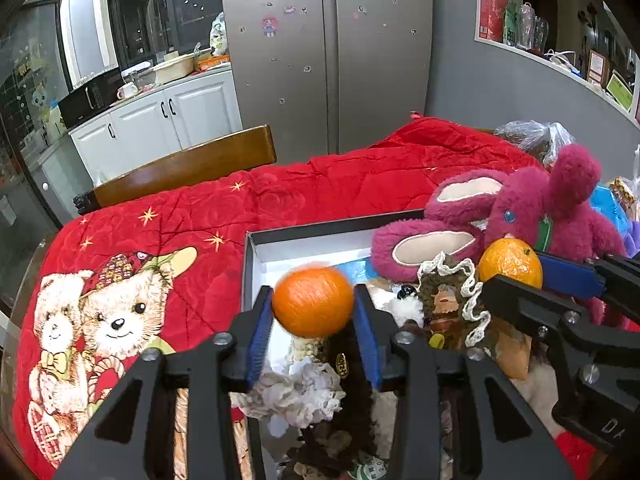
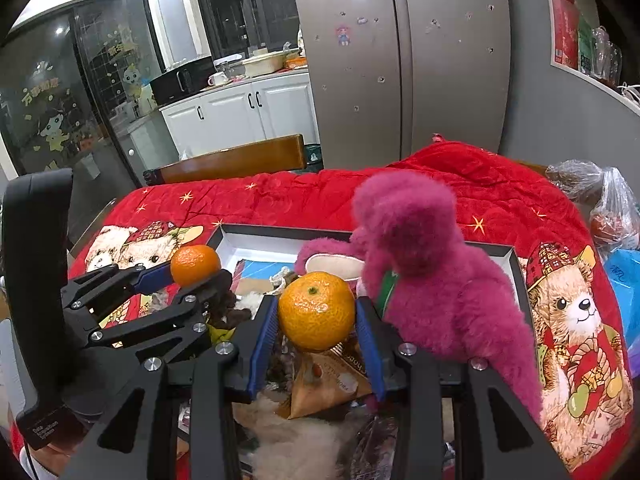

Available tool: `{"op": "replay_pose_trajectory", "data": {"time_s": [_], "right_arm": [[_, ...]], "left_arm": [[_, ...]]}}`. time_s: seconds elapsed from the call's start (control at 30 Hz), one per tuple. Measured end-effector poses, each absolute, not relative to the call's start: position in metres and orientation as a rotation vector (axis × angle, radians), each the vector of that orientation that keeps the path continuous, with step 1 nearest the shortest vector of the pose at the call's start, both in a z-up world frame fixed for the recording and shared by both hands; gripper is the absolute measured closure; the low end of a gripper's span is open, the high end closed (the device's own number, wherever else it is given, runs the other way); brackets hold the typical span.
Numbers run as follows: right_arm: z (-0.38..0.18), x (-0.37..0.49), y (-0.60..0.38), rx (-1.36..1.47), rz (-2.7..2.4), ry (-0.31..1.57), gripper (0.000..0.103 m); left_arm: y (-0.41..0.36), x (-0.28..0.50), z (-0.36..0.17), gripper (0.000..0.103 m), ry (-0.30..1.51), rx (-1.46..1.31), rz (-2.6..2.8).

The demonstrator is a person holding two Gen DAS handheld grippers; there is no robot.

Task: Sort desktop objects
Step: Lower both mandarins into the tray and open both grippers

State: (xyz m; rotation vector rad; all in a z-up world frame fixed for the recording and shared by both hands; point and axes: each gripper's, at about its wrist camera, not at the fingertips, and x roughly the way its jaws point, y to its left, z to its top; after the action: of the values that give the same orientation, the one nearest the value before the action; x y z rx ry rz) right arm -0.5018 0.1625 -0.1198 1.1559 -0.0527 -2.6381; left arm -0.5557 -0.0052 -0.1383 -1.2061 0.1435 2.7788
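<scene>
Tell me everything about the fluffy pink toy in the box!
The pink plush toy looks like a furry magenta bear. It has long shaggy fur, cream-lined ears, a blue eye and a green band at its neck. It lies slumped over the right side of the black-rimmed box, on top of other clutter. It presses against the right gripper beside an orange.

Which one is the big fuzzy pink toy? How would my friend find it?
Start at the red blanket with teddy bears on it, then find the dark-rimmed box lying on top. The pink plush toy sits at the box's right side, beside the orange in the right tongs. It is the only magenta, shaggy thing there, with a green band at its neck.
</scene>
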Motion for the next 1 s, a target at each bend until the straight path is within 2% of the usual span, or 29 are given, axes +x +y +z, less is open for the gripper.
{"op": "replay_pose_trajectory", "data": {"time_s": [0.07, 0.17, 0.23, 0.3, 0.47, 0.83, 1.0], "right_arm": [[-0.119, -0.502, 0.164, 1.160, -2.637, -0.064, 0.062], [-0.116, -0.502, 0.166, 1.155, -2.631, -0.068, 0.061], [-0.113, -0.501, 0.168, 1.144, -2.631, -0.076, 0.054], [-0.110, -0.500, 0.169, 1.132, -2.618, -0.091, 0.040], [-0.102, -0.496, 0.166, 1.104, -2.639, -0.064, 0.035], [-0.101, -0.494, 0.167, 1.095, -2.632, -0.065, 0.035], [-0.096, -0.491, 0.168, 1.080, -2.638, -0.067, 0.035]], "left_arm": [[-0.005, -0.552, -0.134, 0.031, 0.157, -1.171, 2.793], [-0.008, -0.552, -0.130, 0.013, 0.188, -1.173, 2.842], [-0.012, -0.552, -0.128, 0.011, 0.158, -1.188, 2.845], [-0.015, -0.554, -0.128, 0.011, 0.130, -1.201, 2.841], [-0.014, -0.553, -0.127, 0.011, 0.142, -1.203, 2.846], [-0.019, -0.551, -0.122, 0.011, 0.112, -1.198, 2.836], [-0.028, -0.547, -0.110, 0.011, 0.033, -1.173, 2.833]]}}
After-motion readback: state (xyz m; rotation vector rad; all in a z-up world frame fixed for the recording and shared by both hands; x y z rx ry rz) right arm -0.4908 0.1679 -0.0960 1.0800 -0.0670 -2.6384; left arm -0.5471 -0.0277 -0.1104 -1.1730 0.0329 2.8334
